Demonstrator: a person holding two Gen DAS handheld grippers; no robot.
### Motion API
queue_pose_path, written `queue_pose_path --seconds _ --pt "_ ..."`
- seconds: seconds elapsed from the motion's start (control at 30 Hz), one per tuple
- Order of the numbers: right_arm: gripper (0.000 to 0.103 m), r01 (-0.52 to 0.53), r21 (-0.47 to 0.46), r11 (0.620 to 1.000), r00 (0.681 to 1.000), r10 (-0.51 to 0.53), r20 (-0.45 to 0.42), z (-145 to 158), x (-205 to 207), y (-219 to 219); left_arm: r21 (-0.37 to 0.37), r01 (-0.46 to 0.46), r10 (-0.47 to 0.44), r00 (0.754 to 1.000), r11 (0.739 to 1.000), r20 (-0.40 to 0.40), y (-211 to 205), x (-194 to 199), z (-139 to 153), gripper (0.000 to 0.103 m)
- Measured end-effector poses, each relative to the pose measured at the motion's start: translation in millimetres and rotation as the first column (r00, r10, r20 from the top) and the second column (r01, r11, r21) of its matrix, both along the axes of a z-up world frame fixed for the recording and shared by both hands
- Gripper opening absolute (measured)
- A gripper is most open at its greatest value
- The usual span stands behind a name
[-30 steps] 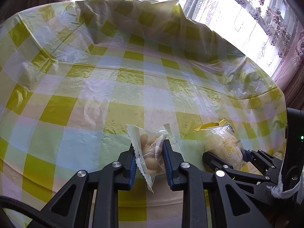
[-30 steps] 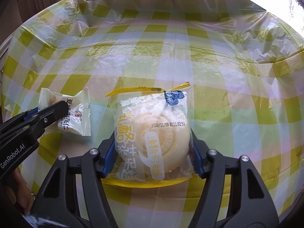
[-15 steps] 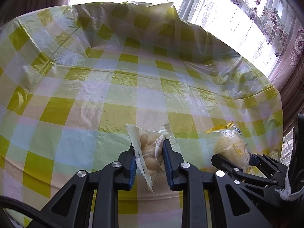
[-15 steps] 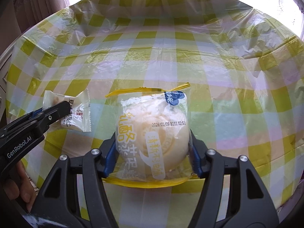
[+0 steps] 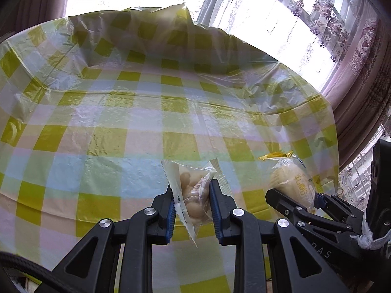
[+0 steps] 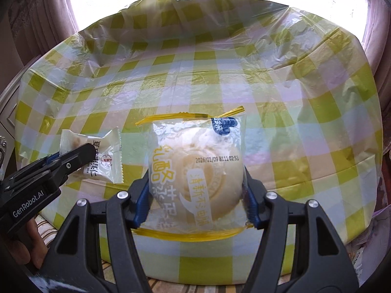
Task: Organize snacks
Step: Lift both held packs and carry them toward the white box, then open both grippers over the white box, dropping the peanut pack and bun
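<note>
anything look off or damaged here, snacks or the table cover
Nothing spilled or torn. The small nut packet is pinched edge-on in the left tool; the round pastry pack sits squarely in the right tool. The checked plastic cover is wrinkled, its far edge sticking up.

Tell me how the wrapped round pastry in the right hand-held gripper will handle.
The pastry looks soft and probably light: the right hand-held gripper presses its sides, so a harder squeeze could dent it. Its glossy wrapper may slip. The loose yellow seams probably flop.
</note>
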State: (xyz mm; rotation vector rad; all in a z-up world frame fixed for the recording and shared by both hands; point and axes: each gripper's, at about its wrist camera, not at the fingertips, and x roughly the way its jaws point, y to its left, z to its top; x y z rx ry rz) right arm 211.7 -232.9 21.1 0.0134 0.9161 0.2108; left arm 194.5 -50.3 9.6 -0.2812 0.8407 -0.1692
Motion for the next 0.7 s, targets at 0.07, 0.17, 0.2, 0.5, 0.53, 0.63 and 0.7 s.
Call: queue_pose_path --seconds 0.07,0.17,0.2,0.5,0.53,0.63,0.7 --pt "0.066 0.022 0.005 1.000 1.000 -0.022 0.006 4.8 -9.1 -11.2 -0.005 0.028 -0.028 1.000 1.000 0.005 -12.9 -4.9 3.8 0.026" --pt "0.066 0.046 0.013 0.999 0.999 -0.046 0.016 11.9 -24.8 -28.4 -0.011 0.071 -0.071 0.997 0.997 0.008 -31.4 -11.0 7.6 0.026" --pt "0.066 0.056 0.017 0.998 0.998 -0.057 0.017 13.6 -30.2 -34.9 -0.014 0.085 -0.085 0.996 0.996 0.007 -37.4 -12.6 8.1 0.026" --pt "0.066 0.180 0.043 0.983 0.983 -0.182 0.028 26.3 -76.0 -112.2 -0.042 0.228 -0.228 0.974 0.973 -0.006 -100.7 -29.0 16.1 0.026" --pt "0.066 0.194 0.040 0.980 0.980 -0.196 0.027 26.6 -81.6 -121.9 -0.048 0.250 -0.250 0.968 0.967 -0.010 -109.7 -31.1 17.0 0.026" --pt "0.066 0.244 0.052 0.968 0.969 -0.245 0.007 24.9 -99.5 -156.0 -0.071 0.317 -0.319 0.947 0.946 -0.024 -136.1 -37.3 19.4 0.026" --pt "0.066 0.283 0.049 0.958 0.959 -0.284 -0.001 23.5 -113.6 -179.2 -0.094 0.359 -0.363 0.931 0.929 -0.035 -152.7 -41.9 20.4 0.026"
